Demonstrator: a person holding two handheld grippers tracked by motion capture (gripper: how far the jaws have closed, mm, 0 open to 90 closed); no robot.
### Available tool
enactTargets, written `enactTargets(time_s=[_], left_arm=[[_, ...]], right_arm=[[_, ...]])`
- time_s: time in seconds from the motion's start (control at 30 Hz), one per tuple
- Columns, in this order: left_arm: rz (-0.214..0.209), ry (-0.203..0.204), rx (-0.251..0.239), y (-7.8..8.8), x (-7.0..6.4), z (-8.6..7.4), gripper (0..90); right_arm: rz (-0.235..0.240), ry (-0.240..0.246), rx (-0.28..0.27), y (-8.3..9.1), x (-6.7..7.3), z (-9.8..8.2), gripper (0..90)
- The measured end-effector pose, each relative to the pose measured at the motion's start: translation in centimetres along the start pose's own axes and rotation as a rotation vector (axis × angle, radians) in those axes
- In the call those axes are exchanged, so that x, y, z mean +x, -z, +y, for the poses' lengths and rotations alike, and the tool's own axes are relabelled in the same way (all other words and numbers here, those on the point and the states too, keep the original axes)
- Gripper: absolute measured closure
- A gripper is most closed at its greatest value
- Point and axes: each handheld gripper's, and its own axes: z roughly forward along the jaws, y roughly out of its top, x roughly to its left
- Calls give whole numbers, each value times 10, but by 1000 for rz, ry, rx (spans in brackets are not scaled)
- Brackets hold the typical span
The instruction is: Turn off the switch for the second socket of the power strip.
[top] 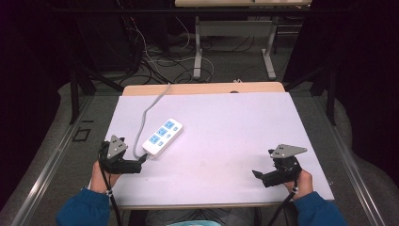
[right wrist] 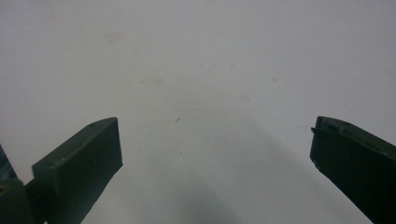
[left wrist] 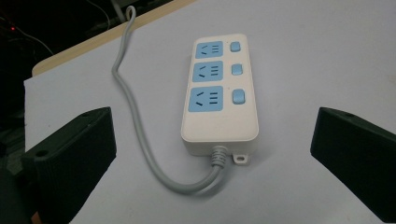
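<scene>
White table cover [top: 226,132] carries a white plastic power strip with three blue sockets [top: 162,136] at left; left gripper [top: 141,160] waits wide open just beside its cable end, probably to grasp it, while right gripper [top: 256,174], open too, idles near right.

Glossy plastic power strip [left wrist: 219,93] (smooth)
</scene>
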Motion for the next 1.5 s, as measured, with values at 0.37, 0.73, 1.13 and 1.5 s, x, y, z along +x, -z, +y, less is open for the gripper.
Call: enactTargets(time_s=[0.37, 0.73, 1.13, 1.5], left_arm=[[-2, 12, -7, -13, 5, 9, 0], [-6, 30, -4, -23, 10, 16, 0], [-16, 50, -3, -39, 13, 25, 0], [-36, 72, 4, -51, 15, 31, 0]], right_arm=[[1, 1, 2, 0, 0, 0, 14], [0, -2, 0, 0, 0, 0, 14], [4, -3, 6, 0, 0, 0, 14], [5, -5, -4, -1, 0, 0, 14]])
